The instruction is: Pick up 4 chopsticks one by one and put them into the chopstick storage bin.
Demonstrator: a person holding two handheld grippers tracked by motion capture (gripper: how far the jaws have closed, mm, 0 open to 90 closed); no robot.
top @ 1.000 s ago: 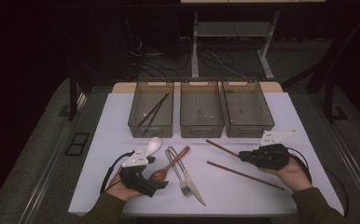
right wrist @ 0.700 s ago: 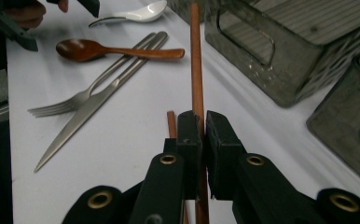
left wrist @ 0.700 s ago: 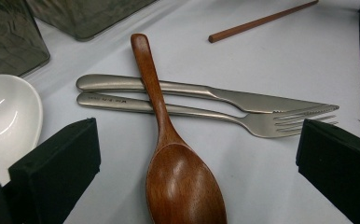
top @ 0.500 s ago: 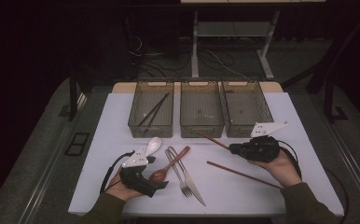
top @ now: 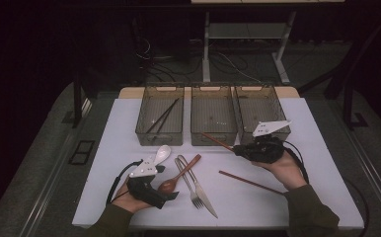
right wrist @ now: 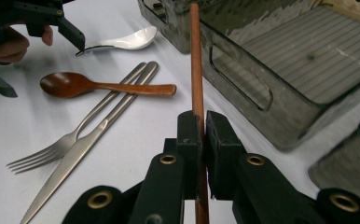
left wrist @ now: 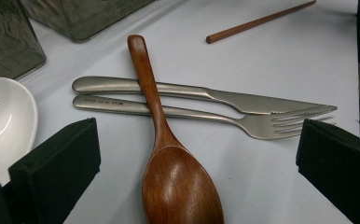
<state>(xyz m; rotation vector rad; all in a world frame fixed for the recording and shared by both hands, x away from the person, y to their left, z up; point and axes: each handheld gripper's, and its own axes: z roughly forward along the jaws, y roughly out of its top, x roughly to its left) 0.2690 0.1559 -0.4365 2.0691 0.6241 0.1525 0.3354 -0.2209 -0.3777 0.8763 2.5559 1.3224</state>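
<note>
My right gripper [top: 236,148] [right wrist: 203,125] is shut on a brown chopstick [top: 216,141] [right wrist: 196,60], held just above the table with its tip pointing left toward the front of the middle bin [top: 213,138]. A second brown chopstick [top: 250,182] [left wrist: 257,22] lies on the table below that hand. My left gripper [top: 170,190] [left wrist: 197,161] rests at the front left, open, with the bowl of a wooden spoon [top: 178,175] [left wrist: 169,177] [right wrist: 99,86] between its jaws, the pads apart from it. The spoon's handle lies across a fork [top: 187,178] [left wrist: 262,126] and knife [top: 203,193] [left wrist: 243,99].
Three clear bins stand in a row at the back; the left bin [top: 159,138] holds dark chopsticks [top: 163,116], and the right bin [top: 279,106] is behind my right gripper. A white ceramic spoon [top: 160,154] [left wrist: 1,116] [right wrist: 127,41] lies by my left gripper.
My right gripper has carried the chopstick leftward and slightly up, closer to the middle bin. The left gripper and the cutlery have stayed put.
</note>
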